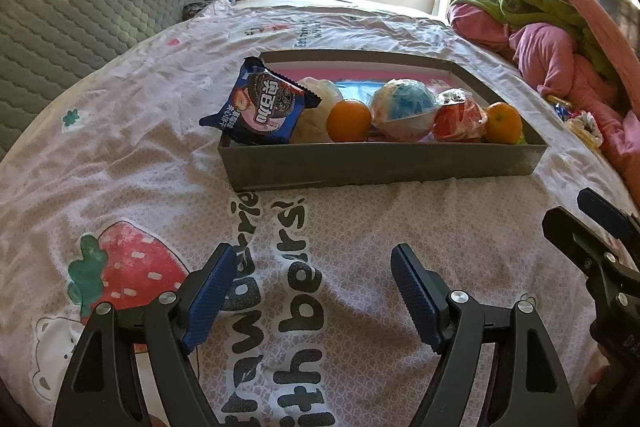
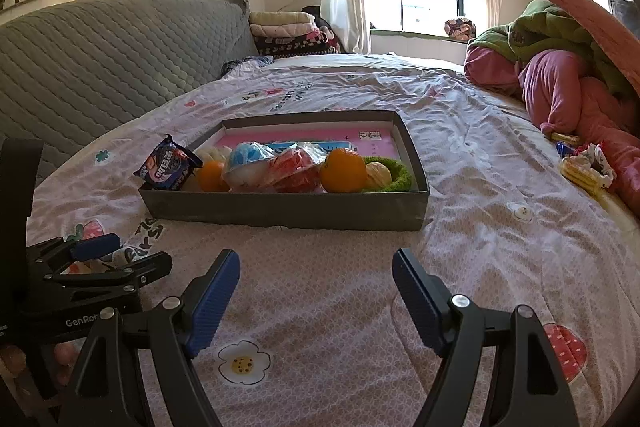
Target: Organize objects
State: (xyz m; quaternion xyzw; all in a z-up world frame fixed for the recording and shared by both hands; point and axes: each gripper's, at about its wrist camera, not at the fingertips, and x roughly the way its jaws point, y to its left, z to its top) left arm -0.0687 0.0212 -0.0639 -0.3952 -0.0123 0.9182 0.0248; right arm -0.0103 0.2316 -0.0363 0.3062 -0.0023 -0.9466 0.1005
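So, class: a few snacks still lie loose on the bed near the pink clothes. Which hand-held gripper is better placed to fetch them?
Right hand-held gripper: open, empty, and nearer the loose snacks; the left hand-held gripper sits farther away.

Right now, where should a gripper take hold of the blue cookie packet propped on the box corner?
Grip the cookie packet by its crimped top edge, coming from above on the box's left. It leans tilted over the rim, top seal free; its lower part rests against other items.
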